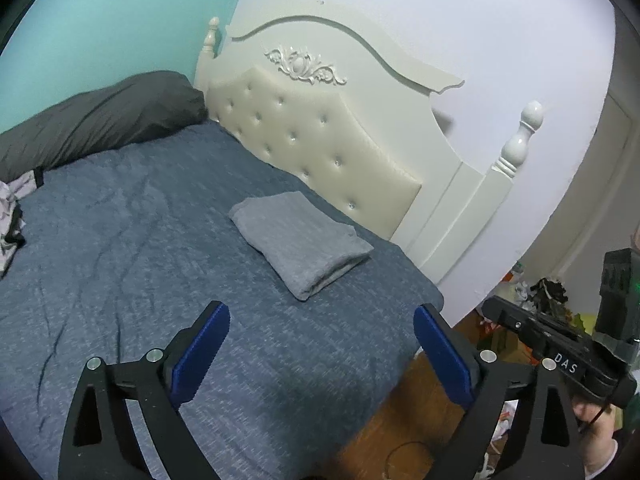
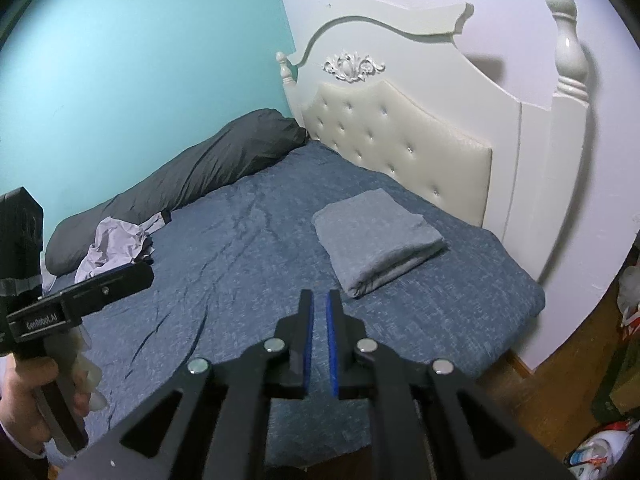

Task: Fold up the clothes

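A folded grey garment (image 1: 300,240) (image 2: 376,236) lies flat on the blue bed cover (image 1: 120,260) (image 2: 240,260), close to the headboard. A crumpled pale garment (image 2: 116,244) (image 1: 10,216) sits at the far left against a dark pillow. My left gripper (image 1: 320,309) hangs above the bed's near edge, in front of the folded garment. Its blue pads are wide apart and hold nothing. My right gripper (image 2: 319,294) hovers just short of the folded garment, its pads a narrow gap apart with nothing between them. A hand holds each tool.
A long dark pillow (image 1: 100,116) (image 2: 192,176) lies along the teal wall. The cream tufted headboard (image 1: 320,128) (image 2: 400,140) with its corner post stands behind the bed. Wooden floor (image 2: 560,360) and bags (image 2: 600,452) lie to the right of the bed.
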Available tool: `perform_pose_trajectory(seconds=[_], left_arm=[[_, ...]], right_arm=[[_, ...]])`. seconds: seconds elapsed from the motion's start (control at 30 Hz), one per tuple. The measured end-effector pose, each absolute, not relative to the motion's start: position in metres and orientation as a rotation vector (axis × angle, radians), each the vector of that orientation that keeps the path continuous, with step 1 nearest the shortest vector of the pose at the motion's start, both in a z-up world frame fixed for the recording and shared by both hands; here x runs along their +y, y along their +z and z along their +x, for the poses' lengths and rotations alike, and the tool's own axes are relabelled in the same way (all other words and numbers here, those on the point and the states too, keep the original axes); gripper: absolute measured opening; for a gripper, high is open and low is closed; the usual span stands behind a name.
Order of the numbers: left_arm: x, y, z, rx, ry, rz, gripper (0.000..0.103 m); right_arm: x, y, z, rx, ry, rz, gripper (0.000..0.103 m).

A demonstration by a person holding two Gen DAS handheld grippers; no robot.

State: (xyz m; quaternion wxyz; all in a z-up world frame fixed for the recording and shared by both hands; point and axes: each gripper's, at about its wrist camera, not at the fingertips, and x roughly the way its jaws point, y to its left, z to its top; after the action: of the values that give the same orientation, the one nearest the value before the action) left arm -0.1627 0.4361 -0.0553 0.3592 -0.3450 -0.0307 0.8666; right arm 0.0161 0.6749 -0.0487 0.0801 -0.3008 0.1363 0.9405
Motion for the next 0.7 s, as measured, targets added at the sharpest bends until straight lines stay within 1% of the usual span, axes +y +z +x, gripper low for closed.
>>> perform_pose_trajectory(seconds=[0.03,0.07,0.1,0.23,0.27,0.33,0.37,0.4,0.47,0.53,0.6,0.7], left_arm=[[0.433,-0.053,-0.159,-0.07,2.243,-0.881,0.099],[0.429,-0.051,-0.157,-0.067,2.247,-0.875,0.1],[0.426,-0.049,-0.154,-0.067,2.251,-0.87,0.103],[0.414,-0.042,-0.146,-0.071,2.265,-0.86,0.103],[0.412,-0.041,-0.144,-0.07,2.265,-0.858,0.103],[0.408,-0.039,-0.139,-0.063,2.268,-0.853,0.103],[0.407,-0.039,-0.138,-0.056,2.272,-0.852,0.103],[0.405,-0.038,-0.136,-0.048,2.279,-0.849,0.103],[0.402,-0.036,-0.133,-0.043,2.287,-0.841,0.103],[0.399,-0.034,-0.129,-0.042,2.298,-0.832,0.103],[0.396,-0.032,-0.125,-0.036,2.312,-0.82,0.103],[0.393,-0.031,-0.122,-0.032,2.318,-0.82,0.103]], right_arm=[[0.671,-0.047,0.019,0.406,2.817,-0.896,0.016],[0.667,-0.045,0.022,0.405,2.822,-0.892,0.023],[0.664,-0.044,0.025,0.405,2.826,-0.887,0.028],[0.653,-0.038,0.035,0.39,2.831,-0.858,0.029],[0.65,-0.036,0.038,0.374,2.833,-0.847,0.03],[0.644,-0.035,0.044,0.347,2.835,-0.83,0.035],[0.642,-0.035,0.046,0.344,2.835,-0.82,0.043],[0.641,-0.035,0.05,0.355,2.834,-0.809,0.054],[0.639,-0.036,0.056,0.377,2.829,-0.791,0.061],[0.638,-0.035,0.06,0.368,2.814,-0.783,0.064],[0.636,-0.035,0.063,0.356,2.807,-0.781,0.071],[0.636,-0.036,0.066,0.37,2.806,-0.79,0.073]])
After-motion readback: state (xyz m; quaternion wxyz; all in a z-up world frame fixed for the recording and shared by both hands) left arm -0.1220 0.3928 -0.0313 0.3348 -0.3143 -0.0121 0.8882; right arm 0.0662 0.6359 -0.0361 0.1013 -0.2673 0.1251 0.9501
